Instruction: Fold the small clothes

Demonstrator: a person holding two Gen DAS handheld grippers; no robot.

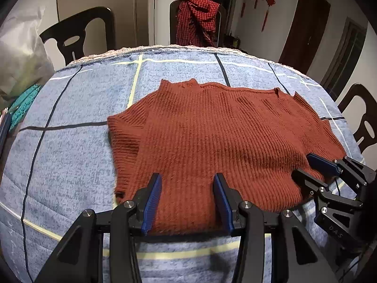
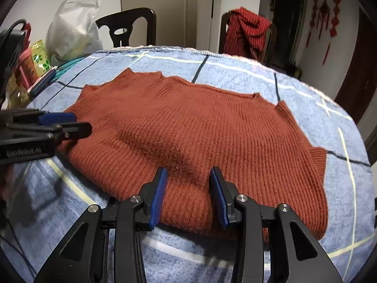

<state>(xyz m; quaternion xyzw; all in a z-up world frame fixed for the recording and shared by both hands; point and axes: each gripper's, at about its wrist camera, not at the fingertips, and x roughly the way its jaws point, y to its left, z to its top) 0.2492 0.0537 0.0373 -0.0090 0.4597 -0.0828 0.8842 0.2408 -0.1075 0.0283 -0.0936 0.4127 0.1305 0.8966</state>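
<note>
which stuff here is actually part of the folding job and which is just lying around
Part of the job:
- rust knit sweater, spread flat
- left gripper at its near hem
- right gripper at its near hem
- blue checked cloth underneath

Just lying about:
- red checked garment on a chair
- white plastic bag
- teal item

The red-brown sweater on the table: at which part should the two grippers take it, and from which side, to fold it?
Probably at the near hem of the red-brown sweater, coming from the near table edge. It lies flat on the blue checked cloth, collar far away, so this edge is the closest to lift. The left gripper and right gripper already straddle it, jaws apart.
</note>
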